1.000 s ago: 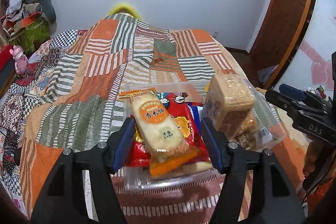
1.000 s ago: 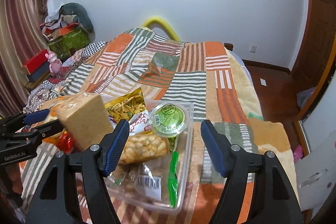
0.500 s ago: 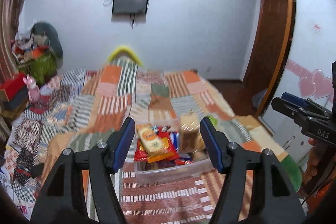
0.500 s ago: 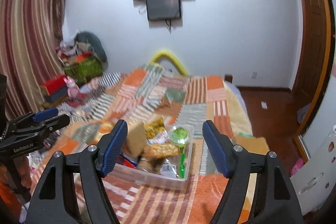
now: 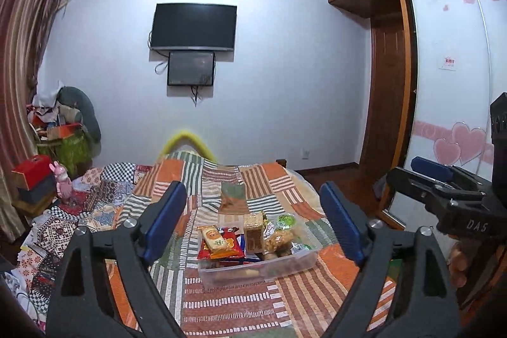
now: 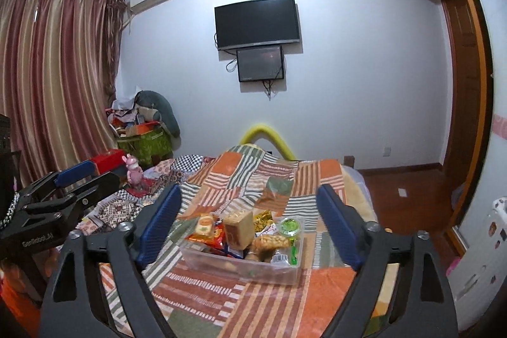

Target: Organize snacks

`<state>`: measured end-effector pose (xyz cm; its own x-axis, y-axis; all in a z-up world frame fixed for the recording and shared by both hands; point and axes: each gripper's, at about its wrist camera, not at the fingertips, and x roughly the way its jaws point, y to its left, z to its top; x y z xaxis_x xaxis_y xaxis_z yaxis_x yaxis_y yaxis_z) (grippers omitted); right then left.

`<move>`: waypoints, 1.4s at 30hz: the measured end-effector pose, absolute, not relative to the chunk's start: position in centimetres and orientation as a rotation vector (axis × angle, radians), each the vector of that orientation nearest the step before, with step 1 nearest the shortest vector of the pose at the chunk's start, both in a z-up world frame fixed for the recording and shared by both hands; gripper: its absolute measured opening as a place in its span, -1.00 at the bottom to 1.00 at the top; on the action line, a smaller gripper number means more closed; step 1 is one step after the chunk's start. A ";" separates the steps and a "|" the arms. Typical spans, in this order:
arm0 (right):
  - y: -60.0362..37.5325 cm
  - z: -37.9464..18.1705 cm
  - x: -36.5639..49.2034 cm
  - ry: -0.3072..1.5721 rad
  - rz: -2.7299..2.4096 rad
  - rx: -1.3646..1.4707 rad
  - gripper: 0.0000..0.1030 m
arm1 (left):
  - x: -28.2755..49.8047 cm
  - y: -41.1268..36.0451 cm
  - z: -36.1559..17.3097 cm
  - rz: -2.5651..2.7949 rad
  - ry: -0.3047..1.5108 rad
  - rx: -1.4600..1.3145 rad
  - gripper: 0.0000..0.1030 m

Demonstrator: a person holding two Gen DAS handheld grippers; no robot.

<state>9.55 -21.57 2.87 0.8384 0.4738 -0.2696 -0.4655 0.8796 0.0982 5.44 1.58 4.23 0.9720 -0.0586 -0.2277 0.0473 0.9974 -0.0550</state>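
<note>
A clear plastic box (image 5: 285,266) full of snacks sits on the patchwork bedspread; it also shows in the right wrist view (image 6: 221,265). In it are a rice cracker pack (image 5: 214,239) on a red bag, an upright brown cake block (image 5: 253,232), a peanut bar (image 6: 269,241) and a green jelly cup (image 6: 289,225). My left gripper (image 5: 252,220) is open and empty, well back from the box. My right gripper (image 6: 248,219) is open and empty, also well back. Each gripper shows at the edge of the other's view.
The bedspread (image 5: 228,303) covers the bed. A cluttered pile and red box (image 6: 109,159) stand at the left by the curtains. A wardrobe (image 5: 443,103) and wooden floor (image 6: 412,198) lie to the right. A TV (image 6: 257,22) hangs on the far wall.
Both grippers have pulled back and up from the snack box, which now looks small and far. Both stayed open and empty.
</note>
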 end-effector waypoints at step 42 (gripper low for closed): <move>-22.6 1.7 6.1 0.284 0.433 0.030 1.00 | 3.8 1.0 3.0 -0.035 0.246 -0.055 1.00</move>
